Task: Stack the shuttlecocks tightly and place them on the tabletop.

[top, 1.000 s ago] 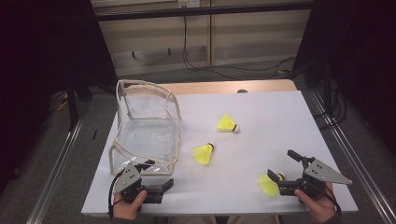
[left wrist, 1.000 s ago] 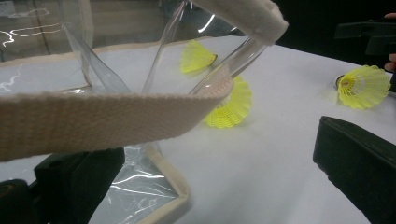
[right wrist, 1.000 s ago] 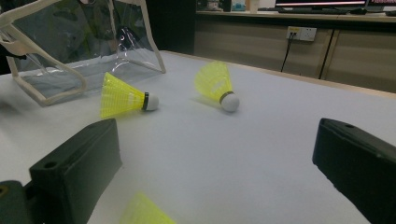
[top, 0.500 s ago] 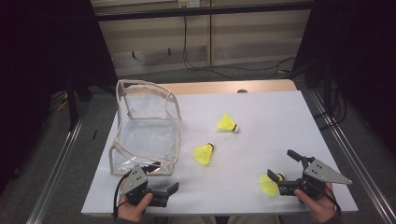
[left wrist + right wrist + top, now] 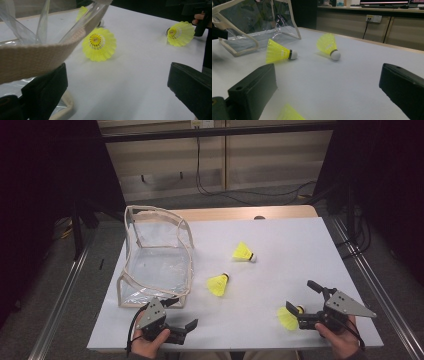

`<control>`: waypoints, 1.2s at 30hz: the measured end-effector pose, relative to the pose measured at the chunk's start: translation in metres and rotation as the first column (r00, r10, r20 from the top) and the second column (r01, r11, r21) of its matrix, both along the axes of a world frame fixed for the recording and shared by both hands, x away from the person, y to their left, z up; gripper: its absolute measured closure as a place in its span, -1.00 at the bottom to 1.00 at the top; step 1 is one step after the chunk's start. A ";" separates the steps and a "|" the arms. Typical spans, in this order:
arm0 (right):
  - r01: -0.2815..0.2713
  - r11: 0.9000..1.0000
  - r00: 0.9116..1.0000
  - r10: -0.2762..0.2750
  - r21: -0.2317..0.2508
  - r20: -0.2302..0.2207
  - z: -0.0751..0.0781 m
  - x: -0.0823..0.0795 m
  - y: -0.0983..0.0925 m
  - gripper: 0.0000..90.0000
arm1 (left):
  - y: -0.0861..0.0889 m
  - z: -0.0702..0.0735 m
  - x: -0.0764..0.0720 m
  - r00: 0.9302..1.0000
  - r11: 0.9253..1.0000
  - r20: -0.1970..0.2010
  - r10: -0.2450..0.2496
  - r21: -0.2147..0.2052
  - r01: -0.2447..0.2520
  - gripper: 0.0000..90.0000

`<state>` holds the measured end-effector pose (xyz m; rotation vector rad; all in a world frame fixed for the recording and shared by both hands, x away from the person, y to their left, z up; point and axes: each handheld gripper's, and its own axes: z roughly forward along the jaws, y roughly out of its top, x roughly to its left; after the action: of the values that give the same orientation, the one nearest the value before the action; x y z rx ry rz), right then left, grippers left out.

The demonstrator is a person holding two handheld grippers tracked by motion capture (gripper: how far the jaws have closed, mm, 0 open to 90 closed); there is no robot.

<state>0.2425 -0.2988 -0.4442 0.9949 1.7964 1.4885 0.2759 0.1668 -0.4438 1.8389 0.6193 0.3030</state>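
At the left of the high view, the clear pouch (image 5: 159,257) stands open at the table's (image 5: 300,250) left edge, its mouth facing right toward the shuttlecocks, which suits loading from that side. Your left gripper (image 5: 175,317), at lower left, holds its jaws apart at the pouch's near corner; in the left gripper view the woven rim (image 5: 37,53) runs just above the left jaw, so you appear placed to pinch and steady it. At centre, the middle shuttlecock (image 5: 218,284) lies on its side just right of the pouch, and the far shuttlecock (image 5: 243,252) lies above it, near but apart. At lower right, your right gripper (image 5: 302,302) also has its jaws apart, with the near shuttlecock (image 5: 287,318) beside its lower jaw, not clamped, probably the first to be taken.
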 end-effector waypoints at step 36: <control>-0.012 1.000 1.000 0.012 -0.001 -0.001 0.000 0.001 0.001 -0.97 | -0.044 -0.001 -0.001 0.998 0.999 -0.040 -0.042 0.012 0.042 -0.94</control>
<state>0.2433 -0.2978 -0.4442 0.9867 1.8065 1.4946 0.2753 0.1228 -0.4449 1.8720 0.6069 0.2433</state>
